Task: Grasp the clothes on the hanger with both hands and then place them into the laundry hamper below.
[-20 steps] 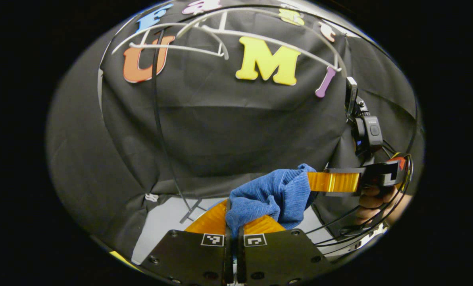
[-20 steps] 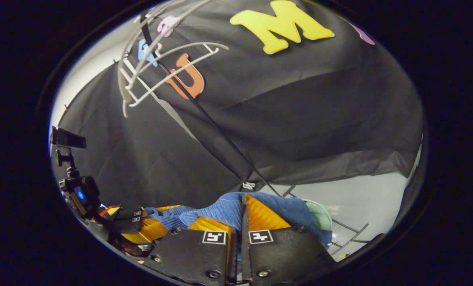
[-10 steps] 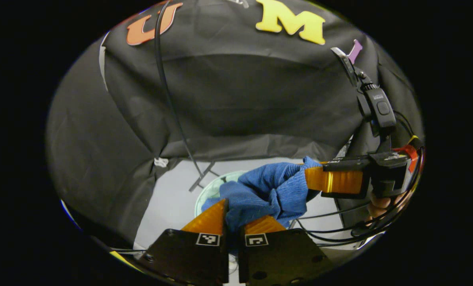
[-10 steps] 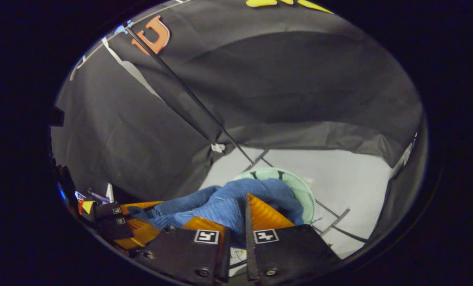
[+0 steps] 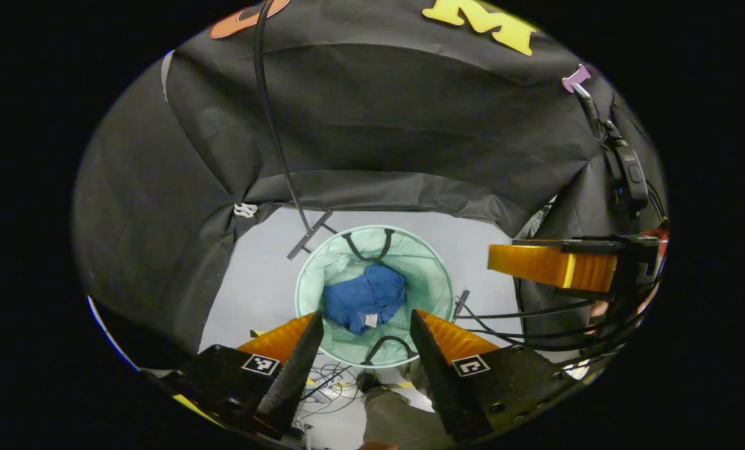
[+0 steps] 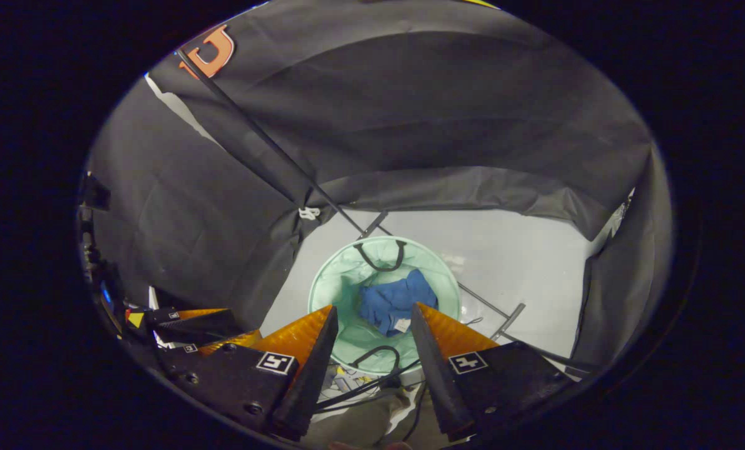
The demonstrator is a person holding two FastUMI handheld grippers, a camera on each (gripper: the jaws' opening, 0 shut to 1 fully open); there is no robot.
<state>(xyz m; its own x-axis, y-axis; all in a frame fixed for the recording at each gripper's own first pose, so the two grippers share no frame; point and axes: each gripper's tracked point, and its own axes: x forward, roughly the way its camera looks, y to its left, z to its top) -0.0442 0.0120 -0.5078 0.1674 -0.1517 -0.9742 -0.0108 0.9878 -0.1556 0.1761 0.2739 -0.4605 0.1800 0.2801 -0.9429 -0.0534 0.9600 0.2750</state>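
The blue garment [image 5: 365,299] lies crumpled inside the pale green hamper [image 5: 432,275], a small white tag showing on top. The hamper stands on the light grey floor [image 5: 257,284], with two dark loop handles at its rim. Left tongs [image 5: 363,322] are released, fingers spread wide above the hamper, grasping nothing. Right tongs [image 6: 372,315] are likewise released and empty, poised over the same hamper. A thin black pole [image 5: 275,131] slants down to a foot on the floor beside the hamper.
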